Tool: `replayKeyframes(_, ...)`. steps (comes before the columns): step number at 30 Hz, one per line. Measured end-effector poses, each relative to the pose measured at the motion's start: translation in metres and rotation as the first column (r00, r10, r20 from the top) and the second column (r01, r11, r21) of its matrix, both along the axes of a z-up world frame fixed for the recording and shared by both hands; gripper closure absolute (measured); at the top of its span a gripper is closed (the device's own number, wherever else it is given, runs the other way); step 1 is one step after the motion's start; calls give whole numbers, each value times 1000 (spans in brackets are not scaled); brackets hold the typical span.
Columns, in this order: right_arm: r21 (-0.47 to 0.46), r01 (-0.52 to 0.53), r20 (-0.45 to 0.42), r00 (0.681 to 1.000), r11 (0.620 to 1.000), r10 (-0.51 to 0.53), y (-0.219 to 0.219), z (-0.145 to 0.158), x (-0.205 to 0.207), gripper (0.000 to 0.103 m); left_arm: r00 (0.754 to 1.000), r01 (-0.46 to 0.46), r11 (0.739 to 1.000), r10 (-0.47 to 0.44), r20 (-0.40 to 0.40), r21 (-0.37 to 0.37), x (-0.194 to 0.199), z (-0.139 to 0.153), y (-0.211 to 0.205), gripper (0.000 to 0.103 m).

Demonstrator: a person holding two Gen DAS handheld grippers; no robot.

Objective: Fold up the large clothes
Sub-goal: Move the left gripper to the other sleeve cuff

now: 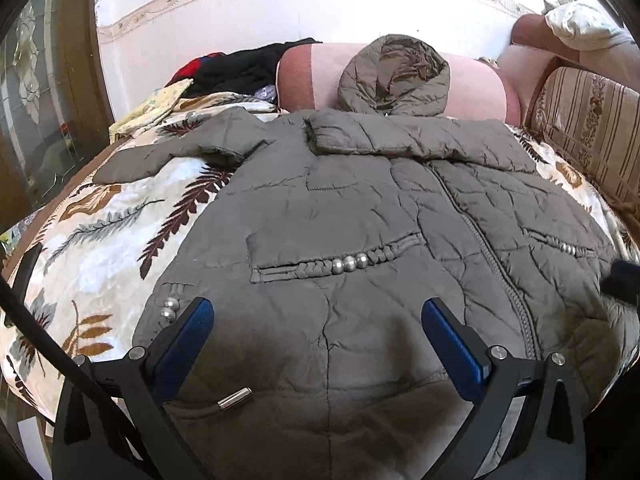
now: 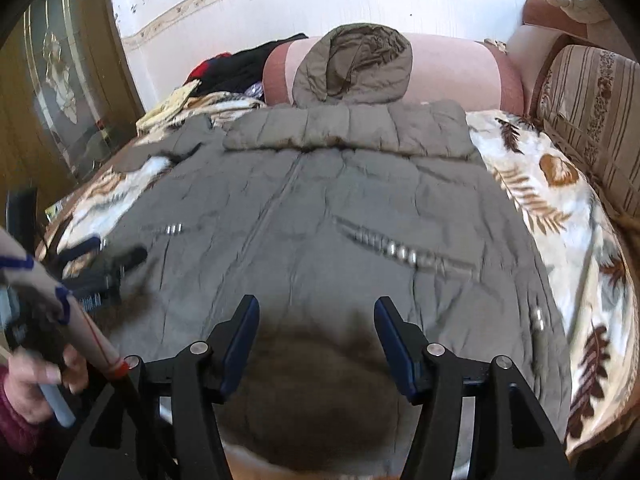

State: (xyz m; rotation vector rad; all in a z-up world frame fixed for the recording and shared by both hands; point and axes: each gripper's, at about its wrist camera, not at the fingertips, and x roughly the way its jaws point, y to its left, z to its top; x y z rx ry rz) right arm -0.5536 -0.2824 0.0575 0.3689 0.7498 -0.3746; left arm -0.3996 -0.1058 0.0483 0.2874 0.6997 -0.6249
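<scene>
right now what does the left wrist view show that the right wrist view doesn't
Only the left wrist view: the jacket's left sleeve spread on the blanket, and a small silver toggle near the hem.
Only the right wrist view: a person's hand gripping the left gripper's handle.
Both: the olive-grey quilted hooded jacket lying flat on the leaf-print blanket, hood against a pink bolster, and open jaws above the hem.
</scene>
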Motion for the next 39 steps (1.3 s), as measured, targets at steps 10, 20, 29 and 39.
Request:
replayKeyframes(10,-61,-48,49,997,997,51,-27,34,72,30,997,-44,999,45,-67,15,15,-16,-7,0)
replayKeyframes(20,-79,-73,61,995,994,78,-50,27,120,30,999,-39,997,41,-31,62,12,-24,-15,0)
replayKeyframes(29,38,17,60,998,999,-19,-104,-9,123,30,999,-47,995,47,1,91,11,-30,-21,0)
replayKeyframes(39,215,134,-4,991,967,-136,-138,-34,110,30,996,-87,995,88,-15,44,40,21,-15,0)
